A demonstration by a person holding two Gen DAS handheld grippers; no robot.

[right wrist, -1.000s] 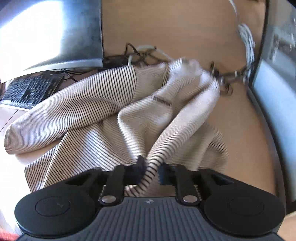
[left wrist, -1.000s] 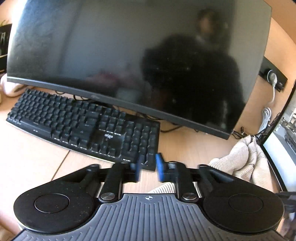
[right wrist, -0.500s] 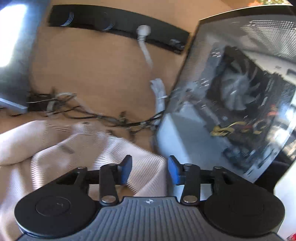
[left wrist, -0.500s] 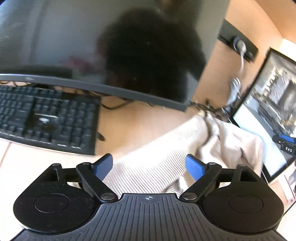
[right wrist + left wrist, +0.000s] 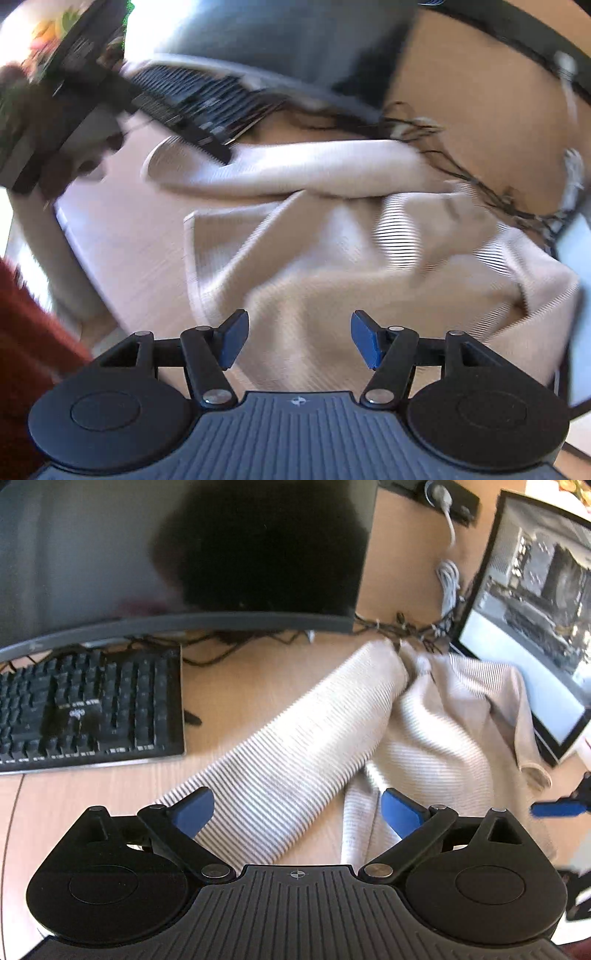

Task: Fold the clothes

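A cream garment with thin dark stripes (image 5: 314, 753) lies crumpled on the wooden desk (image 5: 229, 686), one long sleeve stretched toward me in the left wrist view. My left gripper (image 5: 297, 808) hangs open just above that sleeve's end, blue pads wide apart, nothing held. In the blurred right wrist view the same garment (image 5: 332, 258) spreads below my right gripper (image 5: 299, 339), which is open with nothing between its pads. A blue pad of the right gripper (image 5: 554, 806) shows at the right edge of the left wrist view.
A black keyboard (image 5: 88, 709) lies left of the garment under a dark monitor (image 5: 177, 554). Tangled cables (image 5: 406, 627) sit behind the garment. A second screen or glass-sided computer case (image 5: 532, 598) stands at the right. The desk's front edge (image 5: 70, 236) curves at the left.
The left gripper opened from shut and swung right over the sleeve. The right gripper let go of the striped fold, opened wide and swung round, now over the spread garment.
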